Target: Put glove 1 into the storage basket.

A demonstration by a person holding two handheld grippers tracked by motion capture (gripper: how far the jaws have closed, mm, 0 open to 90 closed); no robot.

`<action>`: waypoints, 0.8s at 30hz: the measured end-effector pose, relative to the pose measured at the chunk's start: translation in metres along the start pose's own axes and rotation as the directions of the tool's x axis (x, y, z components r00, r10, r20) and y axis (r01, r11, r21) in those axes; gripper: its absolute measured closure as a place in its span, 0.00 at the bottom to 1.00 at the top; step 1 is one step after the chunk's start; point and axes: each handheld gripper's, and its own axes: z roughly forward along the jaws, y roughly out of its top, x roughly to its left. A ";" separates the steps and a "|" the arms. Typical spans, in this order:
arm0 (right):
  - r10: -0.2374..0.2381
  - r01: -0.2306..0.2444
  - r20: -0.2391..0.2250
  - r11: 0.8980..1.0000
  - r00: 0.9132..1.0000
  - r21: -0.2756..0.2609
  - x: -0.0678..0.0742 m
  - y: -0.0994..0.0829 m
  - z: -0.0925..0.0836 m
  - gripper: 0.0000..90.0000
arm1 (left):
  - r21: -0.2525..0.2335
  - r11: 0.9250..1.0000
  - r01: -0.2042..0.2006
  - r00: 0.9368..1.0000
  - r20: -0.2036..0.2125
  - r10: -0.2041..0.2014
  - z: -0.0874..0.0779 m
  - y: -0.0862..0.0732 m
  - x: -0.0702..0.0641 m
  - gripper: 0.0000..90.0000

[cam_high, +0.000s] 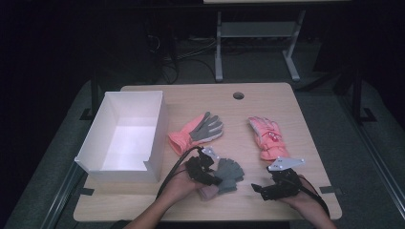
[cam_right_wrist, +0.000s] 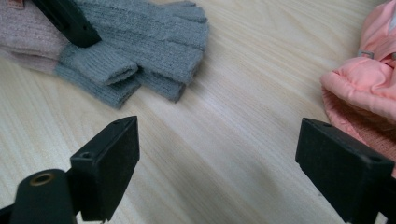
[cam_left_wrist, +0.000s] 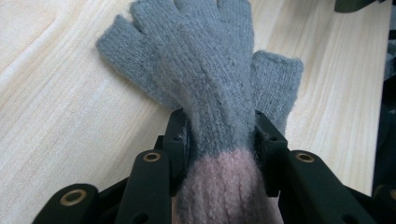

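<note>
Pinching the grey knit glove at its wrist

Our left tool (cam_left_wrist: 219, 140) has its pads pressed on both sides of the grey knit glove (cam_left_wrist: 205, 60), just where grey meets the pink cuff; our right tool (cam_right_wrist: 217, 158) stands spread with nothing between its jaws, beside the glove. We judge a good lift needs the grip kept square across the wrist so both layers rise together. The glove is fingerless, fuzzy and soft, lying flat on the tabletop (cam_high: 267, 200) right of the white box (cam_high: 125, 136).
</note>
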 end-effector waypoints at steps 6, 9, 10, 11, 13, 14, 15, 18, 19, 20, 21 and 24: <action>-0.006 0.006 0.004 1.000 1.000 -0.010 0.001 0.001 0.000 0.15 | -0.022 0.999 0.031 0.999 0.031 -0.030 -0.016 0.001 0.002 0.72; -0.006 0.006 0.006 1.000 1.000 -0.016 0.001 0.001 0.000 0.15 | -0.036 0.998 0.046 0.998 0.042 -0.045 -0.025 0.002 0.003 0.72; -0.005 0.005 0.010 1.000 1.000 -0.019 0.000 0.001 0.000 0.15 | -0.043 0.998 0.055 0.998 0.044 -0.053 -0.027 0.002 0.003 0.72; 0.001 -0.001 0.010 1.000 1.000 -0.017 0.001 0.000 0.000 0.15 | -0.046 0.997 0.057 0.998 0.044 -0.055 -0.031 0.003 0.003 0.72; 0.001 -0.001 0.007 1.000 1.000 -0.019 0.000 0.000 0.000 0.15 | -0.053 0.997 0.055 0.998 0.041 -0.053 -0.038 0.005 0.003 0.72; 0.004 -0.004 0.004 1.000 1.000 -0.019 0.001 0.000 0.000 0.15 | -0.061 0.996 0.058 0.998 0.043 -0.055 -0.041 0.007 0.003 0.72; 0.008 -0.008 0.003 1.000 1.000 -0.019 0.001 0.000 0.000 0.15 | -0.059 0.997 0.054 0.998 0.040 -0.052 -0.046 0.010 0.002 0.72; 0.001 -0.001 -0.001 1.000 1.000 -0.020 0.002 0.000 0.000 0.15 | -0.068 0.996 0.051 0.998 0.027 -0.049 -0.057 0.016 0.001 0.72; -0.002 0.002 -0.001 1.000 1.000 -0.021 0.002 0.000 0.000 0.15 | -0.072 0.996 0.053 0.998 0.027 -0.051 -0.061 0.018 0.001 0.72; -0.002 0.002 0.001 1.000 1.000 -0.023 0.002 0.000 -0.001 0.15 | -0.076 0.996 0.051 0.998 0.024 -0.050 -0.064 0.019 0.001 0.72; -0.002 0.002 0.001 1.000 1.000 -0.026 0.002 0.000 -0.001 0.15 | -0.080 0.996 0.049 0.999 0.019 -0.047 -0.068 0.021 0.001 0.72; 0.000 0.000 0.002 0.999 1.000 -0.032 0.001 0.000 -0.001 0.15 | -0.086 0.995 0.049 0.999 0.005 -0.048 -0.080 0.026 0.000 0.72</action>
